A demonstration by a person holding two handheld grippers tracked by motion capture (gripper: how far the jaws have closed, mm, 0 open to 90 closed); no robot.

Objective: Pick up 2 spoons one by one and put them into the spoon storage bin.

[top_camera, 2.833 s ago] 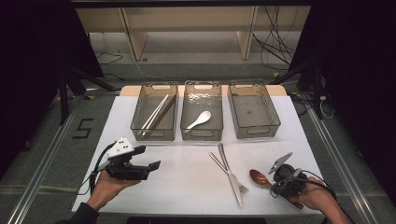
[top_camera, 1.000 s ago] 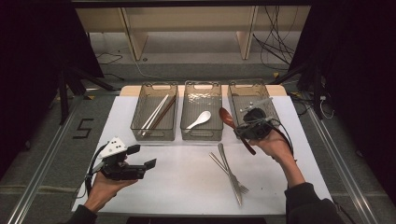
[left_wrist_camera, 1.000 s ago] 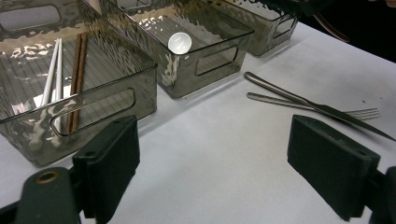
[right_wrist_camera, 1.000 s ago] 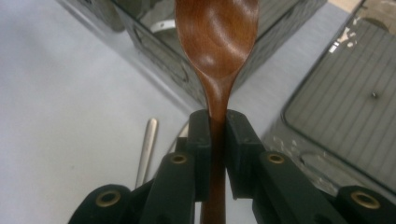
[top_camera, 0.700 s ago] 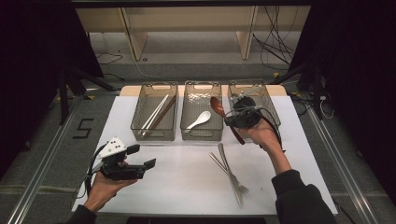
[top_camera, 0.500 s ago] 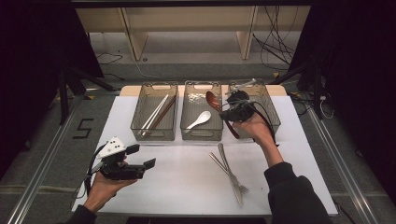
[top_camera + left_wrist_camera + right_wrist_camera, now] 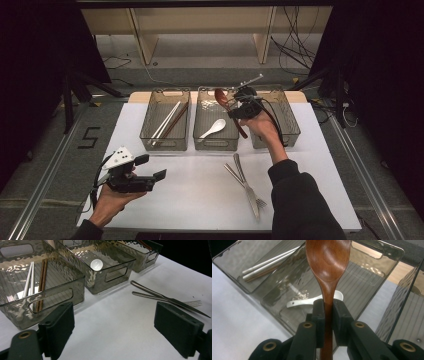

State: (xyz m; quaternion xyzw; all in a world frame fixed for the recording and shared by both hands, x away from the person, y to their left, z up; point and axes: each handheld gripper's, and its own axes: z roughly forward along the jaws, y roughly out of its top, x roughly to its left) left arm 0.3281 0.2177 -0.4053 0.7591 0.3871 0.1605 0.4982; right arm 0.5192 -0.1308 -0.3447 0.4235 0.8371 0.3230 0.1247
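A: Where is the wooden spoon (image 7: 327, 262) just now?

B: In the air over the middle tray (image 7: 208, 143), the one with the white spoon (image 7: 212, 129) lying in it. The right claw (image 7: 235, 111) pinches its handle, jaws pressed flat on both sides, bowl pointing up and away.

A: How do you reckon it handles?

B: Light and stiff, I'd judge, and it won't bend or crack. The smooth finish may let it slide or swing in the pads, since the hold sits on the narrow neck just below the bowl. A grip nearer mid-handle would likely balance better.

A: And the left claw (image 7: 151, 168)?

B: Spread wide, holding nothing, low over the white surface (image 7: 190, 195), well apart from the fork and knife (image 7: 244, 180).
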